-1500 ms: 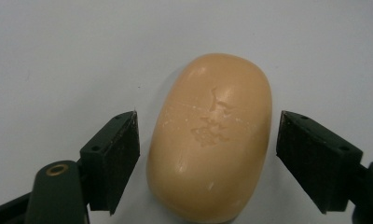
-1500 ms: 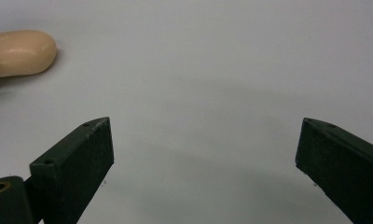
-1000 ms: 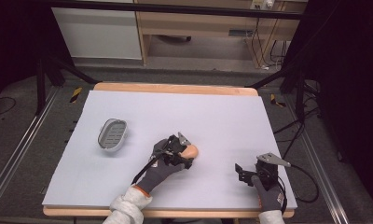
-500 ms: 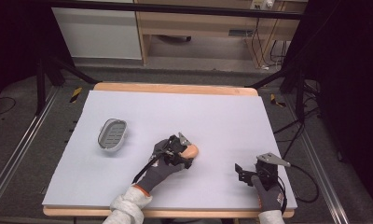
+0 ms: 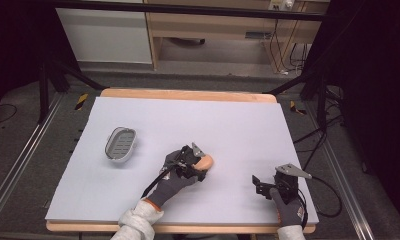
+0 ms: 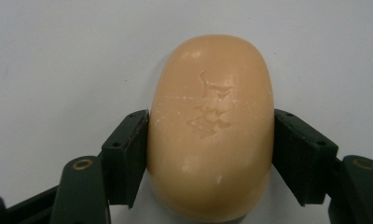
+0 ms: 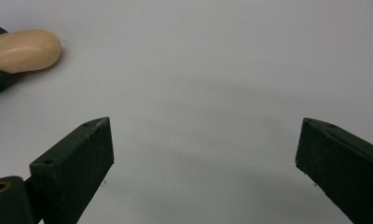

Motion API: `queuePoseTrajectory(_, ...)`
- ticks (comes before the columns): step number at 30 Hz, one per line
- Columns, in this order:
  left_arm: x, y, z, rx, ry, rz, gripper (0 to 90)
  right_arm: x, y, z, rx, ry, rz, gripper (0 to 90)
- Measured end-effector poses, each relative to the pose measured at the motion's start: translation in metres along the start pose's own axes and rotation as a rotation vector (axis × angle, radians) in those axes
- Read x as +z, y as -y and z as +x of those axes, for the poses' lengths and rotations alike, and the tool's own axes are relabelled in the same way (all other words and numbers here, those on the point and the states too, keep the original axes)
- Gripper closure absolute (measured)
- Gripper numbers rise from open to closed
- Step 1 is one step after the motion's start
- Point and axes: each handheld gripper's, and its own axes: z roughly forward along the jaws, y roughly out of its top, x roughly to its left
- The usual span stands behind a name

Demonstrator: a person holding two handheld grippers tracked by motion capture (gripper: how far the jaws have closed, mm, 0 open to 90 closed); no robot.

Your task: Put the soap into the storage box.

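Gripping the soap [image 6: 211,130] across its narrow sides, the two black jaws of the left gripper [image 6: 211,156] press flat against the bar, one on each flank, so it is clamped and not merely bracketed. The bar is peach-coloured and oval, with a faint stamped mark on its upper face, and its rounded far end pokes out past the jaws. In the high view it sits near the middle of the table [image 5: 238,115], somewhat toward the person's edge, and I cannot tell whether it rests on the pale surface or is raised a little off it.

The right gripper [image 7: 205,149] has its jaws spread wide with nothing between them; it waits low over bare table near the right front corner, well apart from the soap.

The grasp looks finished, so the step in hand reads as the pick-up. A grey soap dish [image 5: 121,144] lies off to the left, well apart from the bar, and seems the likely goal. The next move would call for a clean lift, a carry leftward, and a level lowering into the dish before the jaws let go.
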Motion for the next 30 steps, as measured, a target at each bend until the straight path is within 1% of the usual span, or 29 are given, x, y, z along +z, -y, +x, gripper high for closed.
queuePoseTrajectory(3,-0.001,0.001,0.0,-0.007,0.01,-0.001,31.2,0.0,0.0,0.0,0.002,0.0,0.0,4.4)
queuePoseTrajectory(7,-0.003,0.001,-0.001,0.0,0.013,0.007,31.3,0.0,0.0,0.0,0.0,0.0,0.0,4.4)
queuePoseTrajectory(9,-0.003,0.002,-0.002,-0.004,0.014,-0.001,31.3,0.0,0.0,0.0,0.0,0.0,0.0,4.4)
queuePoseTrajectory(11,-0.003,0.003,-0.003,0.01,0.007,0.008,31.2,0.0,0.0,0.0,0.001,0.0,0.003,4.4)
queuePoseTrajectory(13,-0.002,0.003,-0.003,0.004,0.005,-0.001,30.9,0.0,0.0,0.0,-0.001,0.0,0.003,4.4)
queuePoseTrajectory(15,-0.002,0.003,-0.003,0.006,0.001,-0.012,29.9,0.0,0.0,0.0,0.0,0.0,0.002,4.4)
queuePoseTrajectory(17,-0.002,0.002,-0.003,0.011,0.0,-0.014,26.4,0.0,0.0,0.0,0.0,0.001,0.003,4.4)
queuePoseTrajectory(18,-0.002,0.001,-0.002,0.011,0.0,-0.025,25.3,0.0,0.0,0.0,0.0,0.0,0.004,4.4)
queuePoseTrajectory(21,-0.002,-0.003,0.0,0.015,0.009,-0.025,24.2,0.001,0.0,0.0,-0.002,0.0,0.004,4.4)
queuePoseTrajectory(23,-0.001,-0.005,0.0,0.021,0.017,-0.019,24.2,0.0,0.0,0.0,-0.001,0.0,0.004,4.4)
queuePoseTrajectory(28,0.006,-0.006,-0.002,0.024,0.021,-0.009,25.6,0.0,0.0,0.0,0.006,-0.006,0.004,4.4)
queuePoseTrajectory(30,0.007,-0.006,-0.001,0.017,0.027,-0.007,27.5,0.0,0.0,0.0,0.001,-0.005,0.003,4.4)
